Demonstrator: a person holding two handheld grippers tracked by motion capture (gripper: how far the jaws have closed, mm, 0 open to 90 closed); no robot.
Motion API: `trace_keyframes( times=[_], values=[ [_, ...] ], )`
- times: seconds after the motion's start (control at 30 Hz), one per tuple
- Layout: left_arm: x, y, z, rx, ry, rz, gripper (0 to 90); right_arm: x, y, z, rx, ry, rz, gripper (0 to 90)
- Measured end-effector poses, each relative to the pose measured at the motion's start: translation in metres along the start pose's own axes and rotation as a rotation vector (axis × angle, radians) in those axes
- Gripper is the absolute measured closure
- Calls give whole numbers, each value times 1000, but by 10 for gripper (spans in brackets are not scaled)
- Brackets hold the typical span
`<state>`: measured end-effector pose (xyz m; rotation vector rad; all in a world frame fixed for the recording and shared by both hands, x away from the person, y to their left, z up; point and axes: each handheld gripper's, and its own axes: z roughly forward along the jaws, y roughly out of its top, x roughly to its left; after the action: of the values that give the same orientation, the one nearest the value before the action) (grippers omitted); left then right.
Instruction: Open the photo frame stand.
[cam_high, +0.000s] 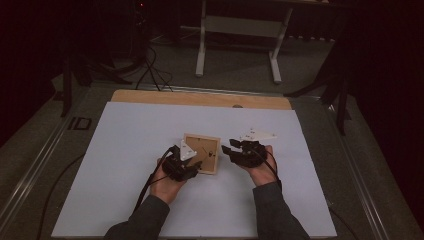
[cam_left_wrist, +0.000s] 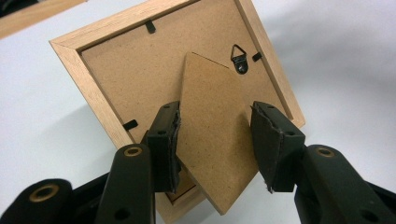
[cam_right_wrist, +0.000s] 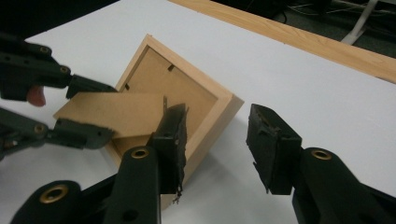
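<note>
From the high view, a small wooden picture frame (cam_high: 201, 153) lies face down near the middle of the white counter (cam_high: 125, 165). The left claw (cam_high: 192, 169) sits at the frame's near left corner. The right claw (cam_high: 229, 150) is just beside the frame on its right side, and does not touch it. A wooden strip (cam_high: 200, 98) runs along the far edge of the counter.

In the left gripper view, the back of the picture frame (cam_left_wrist: 126, 70) is close up. A brown cardboard stand (cam_left_wrist: 217, 140) is lifted off the back. The left claw (cam_left_wrist: 215, 140) has one jaw on each side of the stand and pinches its two edges. A little metal hanger (cam_left_wrist: 239, 58) sits near the top of the stand.

In the right gripper view, the right claw (cam_right_wrist: 217, 140) is half open and has nothing in it. The corner of the picture frame (cam_right_wrist: 219, 109) is just past its left jaw. Farther off, the left claw (cam_right_wrist: 91, 109) holds the stand (cam_right_wrist: 112, 112), which sticks out flat from the frame. A fingertip (cam_right_wrist: 36, 95) shows at the left edge.
</note>
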<state>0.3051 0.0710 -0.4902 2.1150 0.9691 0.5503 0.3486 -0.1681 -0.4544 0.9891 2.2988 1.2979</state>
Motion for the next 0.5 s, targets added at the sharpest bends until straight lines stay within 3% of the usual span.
trace_keyframes(
  times=[0.5],
  values=[
    [-7,-8,-4,-31,33,36,550,-5,3,10,16,55,19,517]
  ],
)
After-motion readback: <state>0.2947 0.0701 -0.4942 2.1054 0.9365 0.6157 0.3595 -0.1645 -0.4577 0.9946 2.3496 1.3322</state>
